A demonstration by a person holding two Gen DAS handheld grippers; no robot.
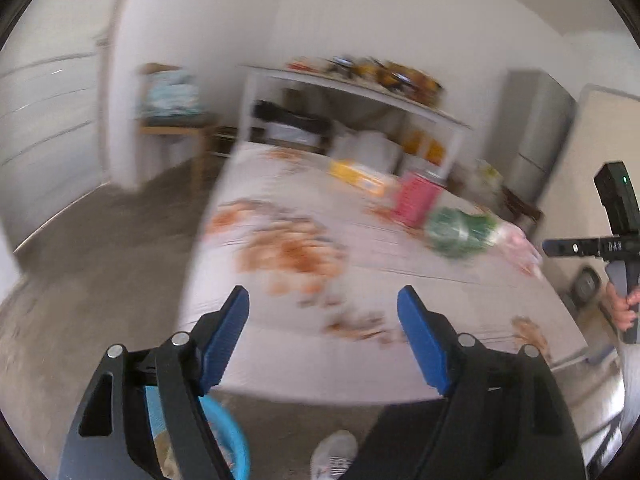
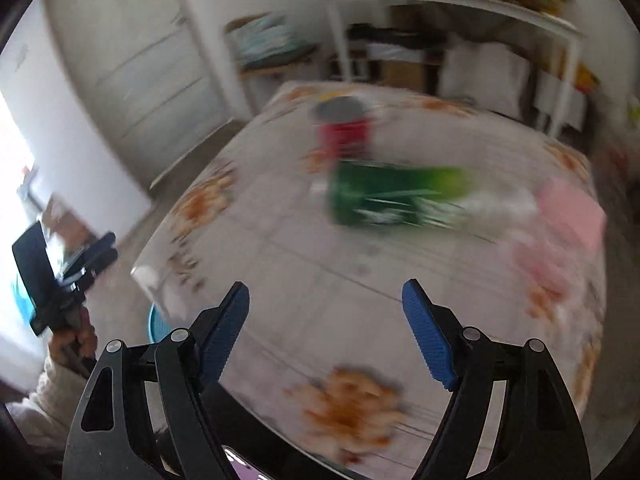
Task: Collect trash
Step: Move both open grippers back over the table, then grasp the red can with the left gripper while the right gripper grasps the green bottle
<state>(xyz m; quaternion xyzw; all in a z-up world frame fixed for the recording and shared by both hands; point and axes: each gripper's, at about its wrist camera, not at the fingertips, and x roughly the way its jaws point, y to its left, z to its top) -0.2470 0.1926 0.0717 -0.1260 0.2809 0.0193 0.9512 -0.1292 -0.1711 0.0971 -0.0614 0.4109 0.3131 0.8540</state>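
The table (image 2: 320, 280) fills the middle of the right wrist view. On it the can (image 2: 344, 128) stands at twelve o'clock, the bag (image 2: 384, 196) lies just before it at about one o'clock, and the soft wrapper (image 2: 560, 224) lies to the bag's right at three o'clock. Behind the table, at one o'clock, stands the shelf unit (image 2: 460, 0). The basin (image 1: 236, 440) sits on the floor under the table's near edge, at seven o'clock in the left wrist view.
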